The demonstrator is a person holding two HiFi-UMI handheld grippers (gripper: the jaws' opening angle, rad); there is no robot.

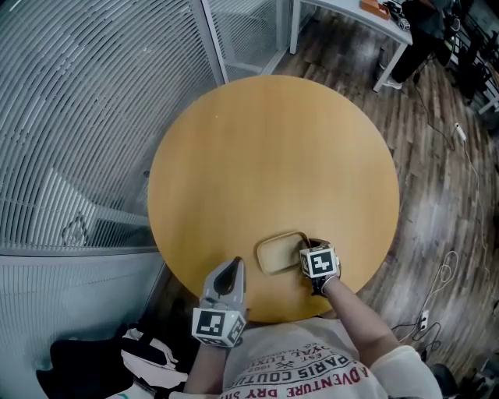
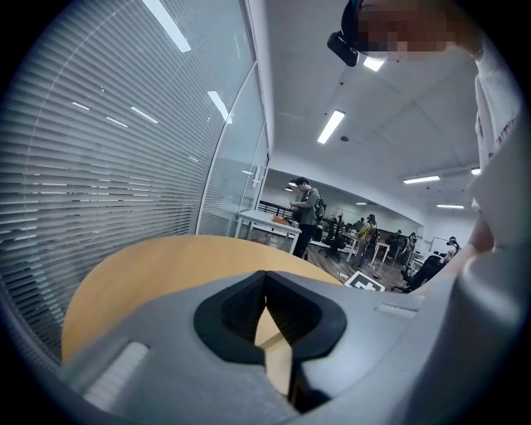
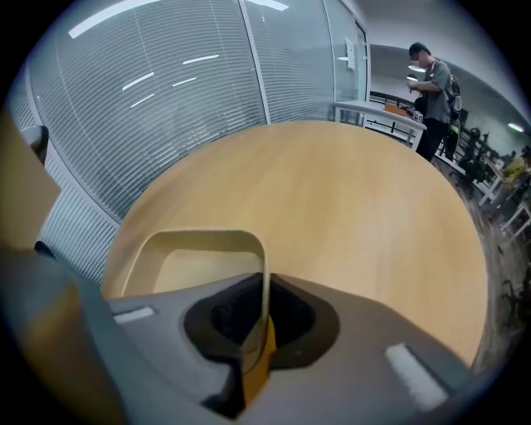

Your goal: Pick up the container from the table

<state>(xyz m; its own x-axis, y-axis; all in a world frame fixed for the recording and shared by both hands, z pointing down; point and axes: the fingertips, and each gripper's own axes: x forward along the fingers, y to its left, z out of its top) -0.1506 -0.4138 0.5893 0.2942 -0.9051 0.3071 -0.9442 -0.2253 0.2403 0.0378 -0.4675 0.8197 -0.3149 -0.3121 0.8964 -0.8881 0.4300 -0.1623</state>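
Wood-plank flooring point(image 1: 437, 195) surrounds a round, light-wood table point(image 1: 273, 140), with a glass wall hung with slatted blinds point(image 1: 93, 117) along its left side and a white desk point(image 1: 366, 19) beyond its far edge.

The only writing that can be read is on the wearer's pale T-shirt point(image 1: 312, 366), seen upside down at the bottom of the head view: "PARIS" and "ADVENTURE", with the rest cut off or too small to make out.

The container point(image 1: 277, 253) is a shallow, beige, rectangular tray with rounded corners and a thin upright wall. It looks empty and sits on the table close to the near edge.

The right gripper point(image 1: 306, 251) comes steeply down onto its right end. In the right gripper view that thin wall runs straight up between the jaws, which are pinched onto it.

The left gripper point(image 1: 235, 263) sits over the table's near edge just left of the container, apart from it, with its jaws together and nothing in them.

The tabletop carries nothing else. A person point(image 3: 431, 91) stands at the white desk in the background, and loose cables point(image 1: 444, 273) trail on the floor at the right.
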